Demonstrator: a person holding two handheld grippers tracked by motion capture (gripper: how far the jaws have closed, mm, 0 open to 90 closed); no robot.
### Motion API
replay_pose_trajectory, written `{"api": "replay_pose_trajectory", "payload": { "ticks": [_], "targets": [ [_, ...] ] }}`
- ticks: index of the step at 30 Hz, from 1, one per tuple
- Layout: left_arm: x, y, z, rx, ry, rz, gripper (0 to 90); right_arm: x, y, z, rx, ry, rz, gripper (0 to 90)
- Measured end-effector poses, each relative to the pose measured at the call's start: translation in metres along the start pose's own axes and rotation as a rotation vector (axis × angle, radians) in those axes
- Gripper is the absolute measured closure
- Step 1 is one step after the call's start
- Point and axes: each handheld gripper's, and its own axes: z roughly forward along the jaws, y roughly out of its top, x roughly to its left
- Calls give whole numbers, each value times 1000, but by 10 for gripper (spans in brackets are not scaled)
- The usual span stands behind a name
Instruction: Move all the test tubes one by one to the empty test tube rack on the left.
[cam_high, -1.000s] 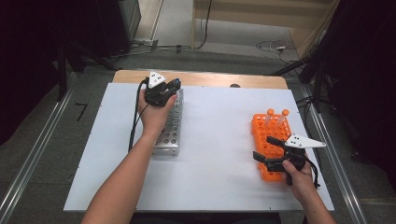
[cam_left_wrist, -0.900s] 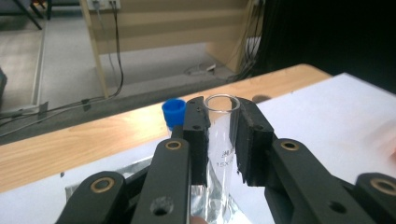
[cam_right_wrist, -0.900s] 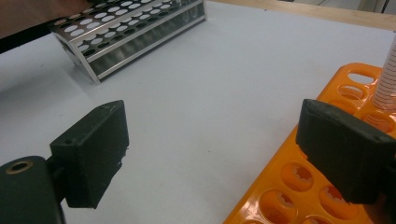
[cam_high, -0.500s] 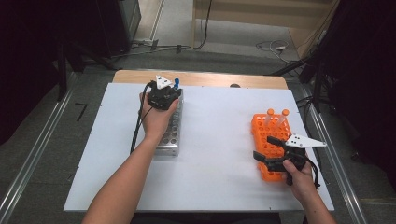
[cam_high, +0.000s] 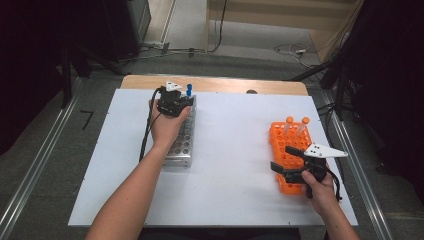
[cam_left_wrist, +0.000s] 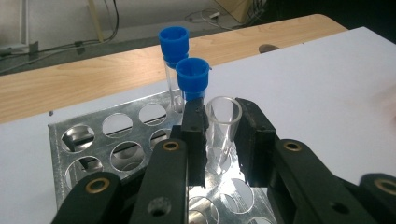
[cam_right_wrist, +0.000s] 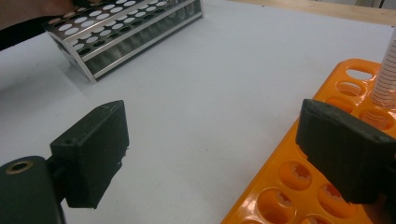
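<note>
A clear uncapped tube (cam_left_wrist: 223, 122) stands in a hole at the far end of the metal rack (cam_left_wrist: 93, 140). My left gripper (cam_left_wrist: 223, 112) is shut on its upper part, one pad on each side, though the jaws have just been opening a little. Two blue-capped tubes (cam_left_wrist: 192, 77) stand in the holes right behind it. From the high view the left gripper (cam_high: 179, 103) sits over the far end of the metal rack (cam_high: 181, 147). My right gripper (cam_high: 282, 157) hovers open at the near left side of the orange rack (cam_high: 291, 139), with nothing between its pads (cam_right_wrist: 93, 149).
Two orange-capped tubes (cam_high: 289, 121) stand at the far end of the orange rack. A graduated tube (cam_right_wrist: 387, 79) rises beside the right jaw. White table surface (cam_high: 235, 150) lies between the two racks. A wooden strip (cam_high: 225, 84) runs along the table's far edge.
</note>
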Motion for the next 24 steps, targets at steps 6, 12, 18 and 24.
{"api": "replay_pose_trajectory", "payload": {
  "ticks": [6,12,18,24],
  "targets": [
    [2,0,-1,9,-29,-27,604,-1,1,1,7,-7,4,81],
    [-1,3,-13,-43,-90,-40,398,-1,1,0,5,-7,14,81],
    [-12,5,-28,-63,-168,-42,134,-1,4,1,11,-15,12,81],
    [-26,1,-47,-99,-203,-22,8,-1,5,0,9,-18,13,81]
  ]
}}
